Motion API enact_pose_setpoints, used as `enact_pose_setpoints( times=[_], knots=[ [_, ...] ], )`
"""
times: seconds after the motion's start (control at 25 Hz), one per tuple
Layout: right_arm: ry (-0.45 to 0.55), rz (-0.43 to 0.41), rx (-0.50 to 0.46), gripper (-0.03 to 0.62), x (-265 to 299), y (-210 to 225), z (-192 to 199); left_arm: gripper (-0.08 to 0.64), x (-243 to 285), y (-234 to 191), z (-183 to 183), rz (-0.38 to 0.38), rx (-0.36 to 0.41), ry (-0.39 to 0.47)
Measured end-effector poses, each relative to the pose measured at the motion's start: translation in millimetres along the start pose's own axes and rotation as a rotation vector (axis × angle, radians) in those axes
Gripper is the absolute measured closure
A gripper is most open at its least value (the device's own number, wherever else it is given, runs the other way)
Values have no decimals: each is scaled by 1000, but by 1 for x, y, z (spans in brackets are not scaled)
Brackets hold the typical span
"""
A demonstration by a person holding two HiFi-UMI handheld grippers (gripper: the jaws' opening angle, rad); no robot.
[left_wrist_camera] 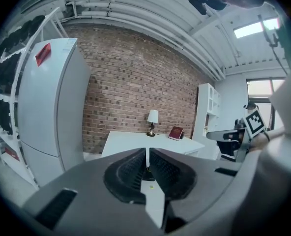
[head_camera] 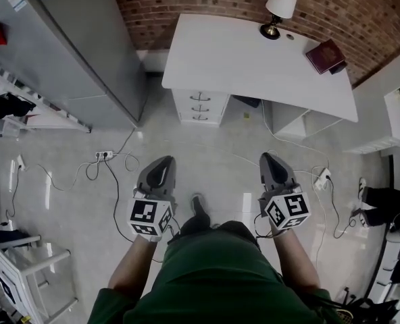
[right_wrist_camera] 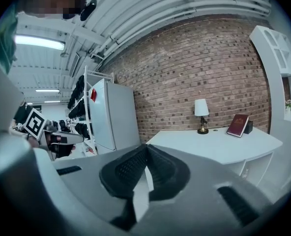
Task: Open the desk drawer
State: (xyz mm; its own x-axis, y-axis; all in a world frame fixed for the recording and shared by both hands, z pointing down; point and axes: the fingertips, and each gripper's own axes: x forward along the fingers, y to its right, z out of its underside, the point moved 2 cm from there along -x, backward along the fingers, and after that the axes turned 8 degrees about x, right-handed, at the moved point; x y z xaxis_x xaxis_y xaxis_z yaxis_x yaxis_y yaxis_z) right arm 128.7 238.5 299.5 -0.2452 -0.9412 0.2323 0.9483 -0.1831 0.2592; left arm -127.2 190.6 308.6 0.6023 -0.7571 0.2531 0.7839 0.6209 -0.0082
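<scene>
Approach step, by the look of it: the person stands out on the floor (head_camera: 213,160), well short of the white bench (head_camera: 240,59). The drawer stack (head_camera: 200,106) under the bench's left end sits flush, three handles in a column, none pulled out. Left gripper (head_camera: 161,166) is clenched on nothing, pads pressed together. Right gripper (head_camera: 271,160) is the same, tips meeting with only air ahead. Both point toward the bench, where a lamp (head_camera: 279,9) and a red book (head_camera: 325,56) sit. Next, I'd say: close the gap, part one gripper's jaws, line them up on a drawer handle, pinch, then pull straight back.
</scene>
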Motion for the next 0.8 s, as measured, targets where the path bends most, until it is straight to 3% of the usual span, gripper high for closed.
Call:
enact_pose_setpoints(
  times=[0.52,0.8],
  knots=[
    [-45,-22,11,592,62,19,3,543,53,-25,14,0,-29,-43],
    [-43,-95,19,592,111,39,-14,543,87,-41,13,-74,-18,-62]
  ],
)
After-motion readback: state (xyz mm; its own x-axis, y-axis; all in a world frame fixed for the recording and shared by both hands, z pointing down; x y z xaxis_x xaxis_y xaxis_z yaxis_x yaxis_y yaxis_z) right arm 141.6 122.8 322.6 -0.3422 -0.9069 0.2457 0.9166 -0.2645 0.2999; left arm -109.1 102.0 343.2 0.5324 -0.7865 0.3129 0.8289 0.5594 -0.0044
